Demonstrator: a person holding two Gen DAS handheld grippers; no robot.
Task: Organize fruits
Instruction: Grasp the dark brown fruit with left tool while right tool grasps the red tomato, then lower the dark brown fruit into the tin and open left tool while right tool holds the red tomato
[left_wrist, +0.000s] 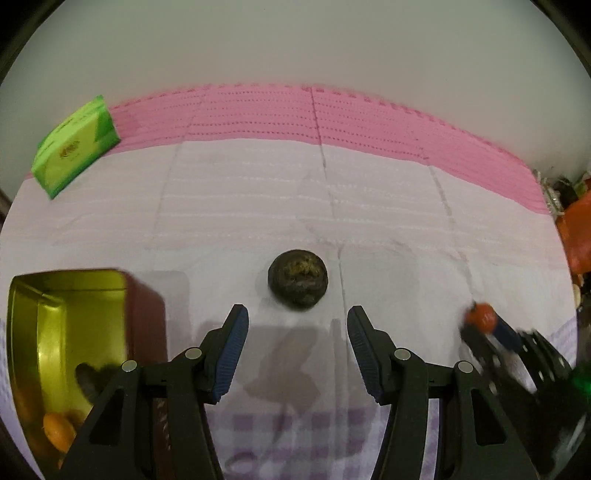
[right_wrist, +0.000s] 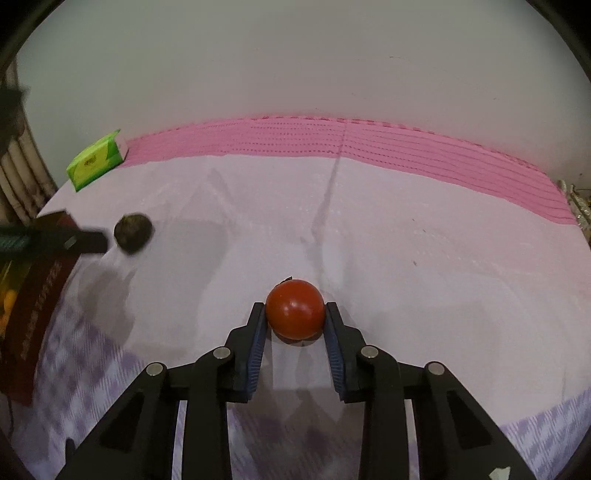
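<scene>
Right tongs pinching red fruit, seemingly for lifting; left tongs spread just short of dark fruit, tin alongside, likely for collecting.

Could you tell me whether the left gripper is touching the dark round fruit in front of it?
Apart. The left wrist view shows the left gripper with its jaws wide open, and a strip of bare cloth lies between the fingertips and the dark round fruit ahead.
</scene>
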